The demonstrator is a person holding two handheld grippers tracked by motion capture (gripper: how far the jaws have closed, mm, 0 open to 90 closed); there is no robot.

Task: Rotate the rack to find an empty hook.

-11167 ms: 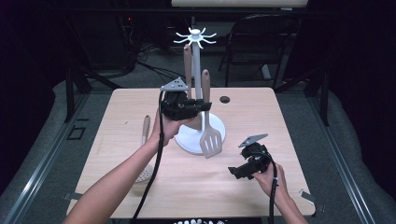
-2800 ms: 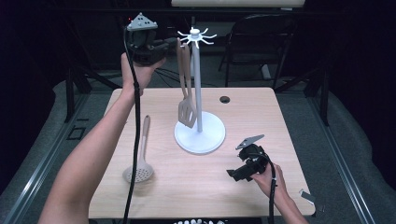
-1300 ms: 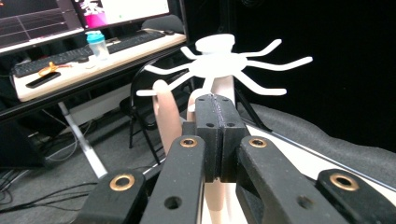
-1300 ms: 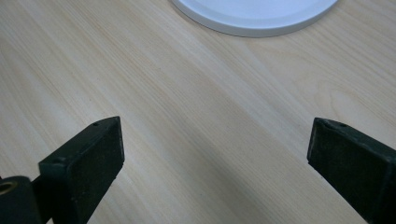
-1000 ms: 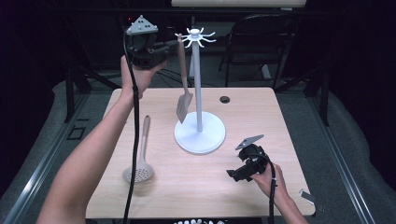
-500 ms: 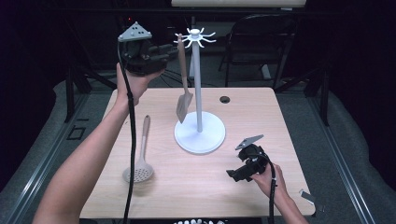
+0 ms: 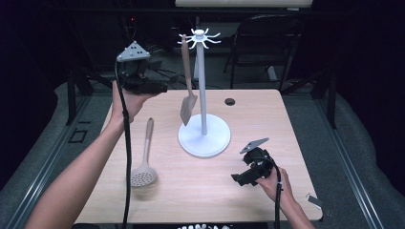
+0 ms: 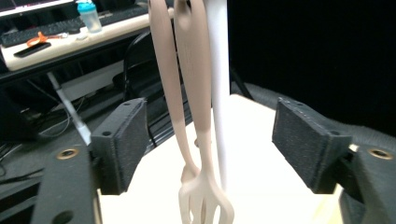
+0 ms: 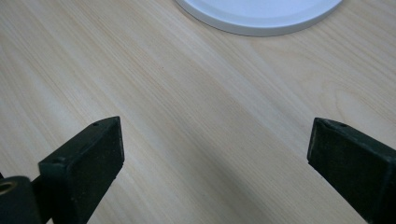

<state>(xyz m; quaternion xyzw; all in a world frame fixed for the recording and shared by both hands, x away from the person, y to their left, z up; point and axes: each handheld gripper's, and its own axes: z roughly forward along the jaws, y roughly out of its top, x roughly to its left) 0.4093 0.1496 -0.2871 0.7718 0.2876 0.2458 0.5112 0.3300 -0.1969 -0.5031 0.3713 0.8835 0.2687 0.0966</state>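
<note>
Spatula (image 7: pixel 187 90) hangs free between left gripper's (image 8: pixel 210 140) opening jaws.

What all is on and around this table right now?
Utensil stand: 1, white, round base at the table's middle, hooks on top.
Slotted turner: 1, beige, hanging from a hook on the stand's left side.
Skimmer spoon: 1, beige, lying flat on the table's left part.
Grommet: 1, black, near the table's far edge.
Table: 1, light wood.
Chair: 1, dark, behind the table.
Left gripper: 1, black, raised left of the turner's handle, jaws just opened, not pressing on it.
Right gripper: 1, black, low at the near right, open.
</note>
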